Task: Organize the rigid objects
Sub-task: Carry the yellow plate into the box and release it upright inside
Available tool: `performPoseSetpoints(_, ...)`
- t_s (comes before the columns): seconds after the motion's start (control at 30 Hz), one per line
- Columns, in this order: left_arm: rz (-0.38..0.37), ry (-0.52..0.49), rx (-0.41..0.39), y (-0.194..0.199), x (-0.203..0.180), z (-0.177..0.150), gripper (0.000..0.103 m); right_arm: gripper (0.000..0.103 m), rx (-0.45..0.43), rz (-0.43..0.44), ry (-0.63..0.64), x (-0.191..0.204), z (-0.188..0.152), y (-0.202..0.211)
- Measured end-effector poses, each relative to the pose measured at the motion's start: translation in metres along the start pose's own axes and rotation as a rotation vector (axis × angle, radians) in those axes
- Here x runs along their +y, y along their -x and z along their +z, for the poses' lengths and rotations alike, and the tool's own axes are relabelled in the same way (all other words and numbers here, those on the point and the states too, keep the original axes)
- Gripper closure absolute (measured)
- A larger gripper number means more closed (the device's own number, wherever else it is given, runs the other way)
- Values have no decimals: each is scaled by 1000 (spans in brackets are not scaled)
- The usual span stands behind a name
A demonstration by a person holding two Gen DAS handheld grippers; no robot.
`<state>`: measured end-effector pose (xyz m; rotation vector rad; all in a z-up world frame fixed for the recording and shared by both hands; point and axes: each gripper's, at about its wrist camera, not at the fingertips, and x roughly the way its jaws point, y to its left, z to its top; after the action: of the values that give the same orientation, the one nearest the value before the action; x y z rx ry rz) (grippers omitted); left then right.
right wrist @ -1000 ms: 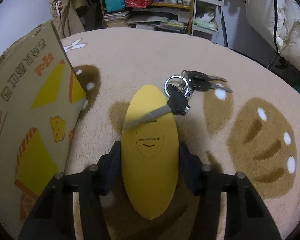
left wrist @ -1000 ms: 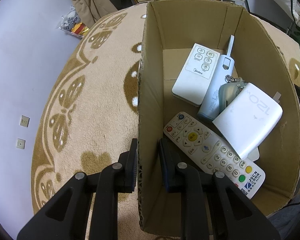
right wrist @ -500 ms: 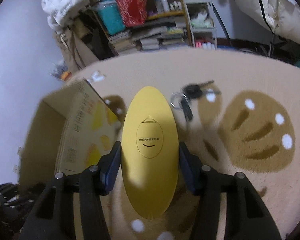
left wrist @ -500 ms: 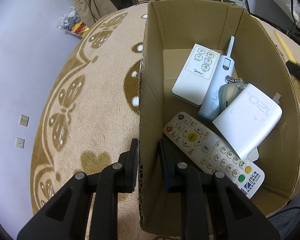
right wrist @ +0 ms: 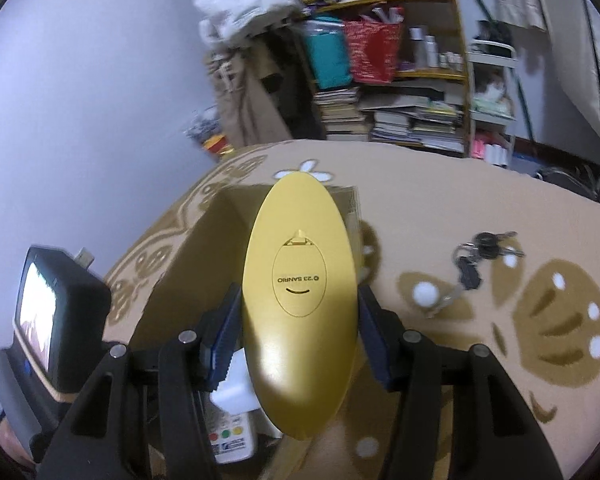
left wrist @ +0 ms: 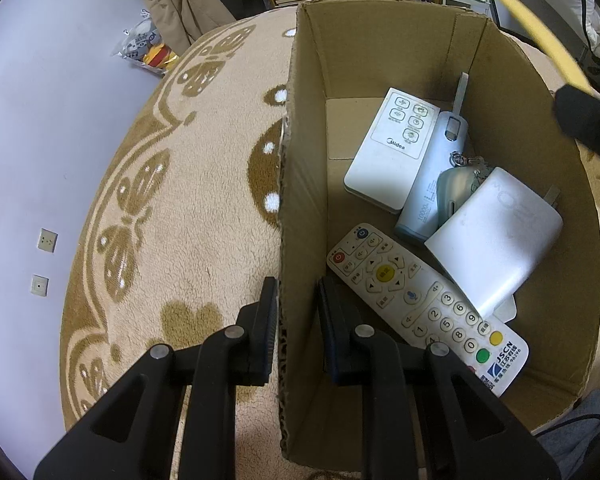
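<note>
My left tool (left wrist: 298,300) straddles the near left wall of the cardboard box (left wrist: 512,128), one finger outside and one inside, jaws narrowed onto the wall and gripping it; the box stands on the patterned carpet (left wrist: 188,208). Inside the box lie a white Midea remote (left wrist: 392,150), a long white TV remote (left wrist: 420,304), a pale blue power bank (left wrist: 432,184) and a white charger block (left wrist: 496,236) (the block overlaps the TV remote's far edge). My right tool (right wrist: 298,336) stands about half open, both pads pressed against the sides of a yellow oval case (right wrist: 300,300), which it holds in the air above the box; the case's tip points away from the camera. A bunch of keys (right wrist: 476,256) lies on the carpet to the right of the case, well apart from it.
</note>
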<state>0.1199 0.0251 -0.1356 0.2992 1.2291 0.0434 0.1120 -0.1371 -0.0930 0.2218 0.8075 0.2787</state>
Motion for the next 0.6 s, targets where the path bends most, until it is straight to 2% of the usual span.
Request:
performPoseSetpoints(0.3, 1, -1, 0, 0, 0, 0, 83, 44, 23, 15, 75, 14, -6, -4)
performPoseSetpoints(0.6, 1, -1, 0, 0, 0, 0, 83, 43, 34, 10, 74, 14, -5, -5)
